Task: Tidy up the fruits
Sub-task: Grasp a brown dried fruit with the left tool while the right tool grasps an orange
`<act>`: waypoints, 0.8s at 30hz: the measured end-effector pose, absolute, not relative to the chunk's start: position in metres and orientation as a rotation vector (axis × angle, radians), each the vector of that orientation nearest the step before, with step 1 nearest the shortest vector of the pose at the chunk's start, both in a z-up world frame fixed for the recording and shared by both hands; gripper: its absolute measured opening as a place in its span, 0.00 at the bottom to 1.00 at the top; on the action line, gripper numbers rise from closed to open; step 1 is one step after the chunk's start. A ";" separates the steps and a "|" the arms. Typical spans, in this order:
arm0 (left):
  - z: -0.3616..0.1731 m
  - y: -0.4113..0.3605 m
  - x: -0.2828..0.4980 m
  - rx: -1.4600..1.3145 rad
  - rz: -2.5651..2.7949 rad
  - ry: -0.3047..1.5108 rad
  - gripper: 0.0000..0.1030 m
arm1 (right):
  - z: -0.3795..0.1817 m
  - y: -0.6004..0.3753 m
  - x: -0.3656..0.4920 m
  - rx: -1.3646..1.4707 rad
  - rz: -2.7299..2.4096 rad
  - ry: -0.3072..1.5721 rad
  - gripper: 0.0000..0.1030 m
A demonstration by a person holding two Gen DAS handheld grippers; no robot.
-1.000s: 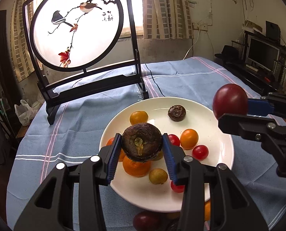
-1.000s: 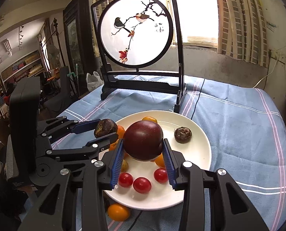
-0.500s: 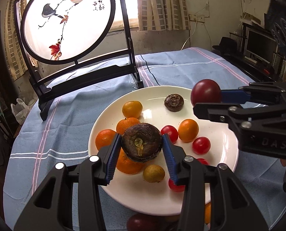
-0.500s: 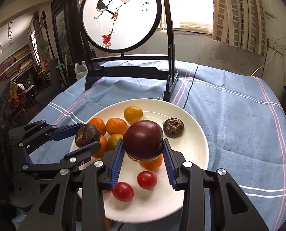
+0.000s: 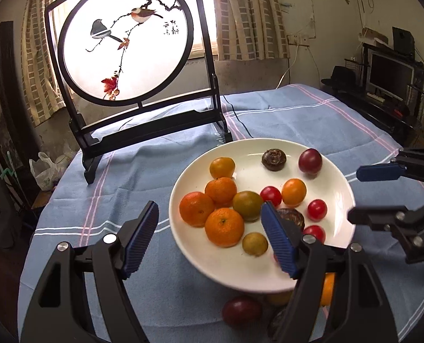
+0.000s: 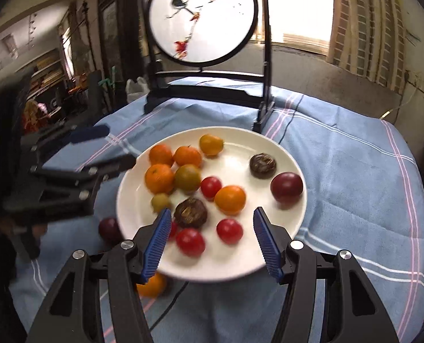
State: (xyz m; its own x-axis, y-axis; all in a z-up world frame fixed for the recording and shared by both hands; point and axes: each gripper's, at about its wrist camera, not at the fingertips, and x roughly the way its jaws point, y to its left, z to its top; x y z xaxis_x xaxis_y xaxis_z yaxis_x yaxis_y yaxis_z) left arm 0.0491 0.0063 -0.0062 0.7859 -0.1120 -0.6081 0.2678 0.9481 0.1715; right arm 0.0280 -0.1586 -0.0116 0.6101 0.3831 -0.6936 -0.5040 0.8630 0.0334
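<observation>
A white plate point(image 5: 337, 177) point(image 6: 269, 260) on the blue cloth holds several oranges, red tomatoes and small yellow fruits. A dark brown fruit point(image 6: 190, 212) point(image 5: 293, 218) now lies near the plate's front, and a dark red plum point(image 6: 286, 187) point(image 5: 310, 161) lies at its right side. A second brown fruit point(image 5: 273, 158) point(image 6: 262, 165) sits at the back. My left gripper point(image 5: 209, 238) is open and empty over the plate's left edge. My right gripper point(image 6: 212, 243) is open and empty over the plate's front.
A round bird-painting screen on a black stand point(image 5: 126, 45) point(image 6: 203, 17) stands behind the plate. Loose fruits lie on the cloth by the plate's near edge: a dark red one point(image 5: 241, 311) point(image 6: 109, 228) and an orange one point(image 6: 152, 284). A cable point(image 5: 240, 120) runs across the cloth.
Both grippers opened and drew back. The brown fruit left my left gripper and the plum left my right gripper; both now lie on the plate.
</observation>
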 end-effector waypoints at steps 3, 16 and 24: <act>-0.013 0.016 0.024 0.280 -0.249 0.669 0.71 | -0.029 -0.145 -0.002 -0.248 0.581 0.803 0.58; -0.076 0.005 -0.039 0.305 -0.394 0.855 0.71 | -0.069 -0.111 0.004 -0.336 0.588 0.893 0.39; -0.084 -0.021 -0.020 0.238 -0.364 0.904 0.63 | -0.043 -0.143 -0.018 -0.288 0.560 0.838 0.39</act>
